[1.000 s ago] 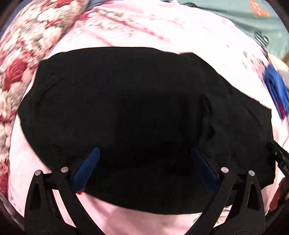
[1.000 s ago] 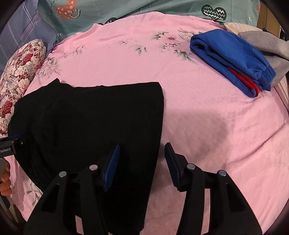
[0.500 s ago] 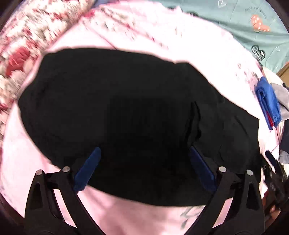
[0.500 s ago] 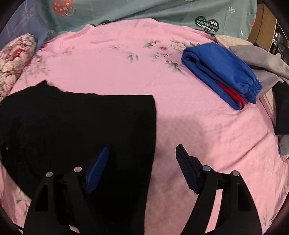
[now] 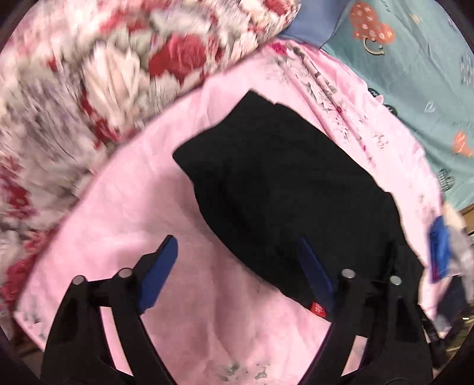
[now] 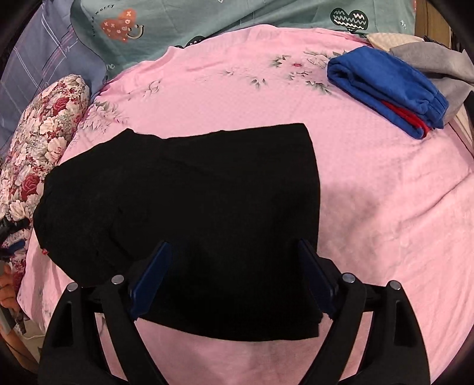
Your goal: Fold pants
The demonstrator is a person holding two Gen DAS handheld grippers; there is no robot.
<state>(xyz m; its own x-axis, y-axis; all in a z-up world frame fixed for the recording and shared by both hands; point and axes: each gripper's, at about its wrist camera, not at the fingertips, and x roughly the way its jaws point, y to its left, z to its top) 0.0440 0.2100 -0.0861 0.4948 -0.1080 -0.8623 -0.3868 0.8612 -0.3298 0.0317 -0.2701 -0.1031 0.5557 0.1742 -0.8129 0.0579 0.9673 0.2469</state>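
Observation:
The black pants (image 6: 189, 201) lie folded into a rough rectangle on the pink sheet (image 6: 370, 207). In the left wrist view the pants (image 5: 284, 189) stretch from the centre toward the right, with a small red label (image 5: 318, 309) at their near edge. My left gripper (image 5: 237, 260) is open and empty, over the sheet at the pants' left near edge. My right gripper (image 6: 234, 263) is open and empty, with both fingers over the near part of the pants.
A folded blue and red garment (image 6: 388, 88) and a grey one (image 6: 438, 68) lie at the far right. A floral pillow (image 6: 41, 142) lies at the left, large in the left wrist view (image 5: 89, 88). Teal bedding (image 6: 207, 20) runs along the back.
The left gripper has swung left and back off the pants, now over the pink sheet. The right gripper has opened wider and moved left over the pants. The pants lie still.

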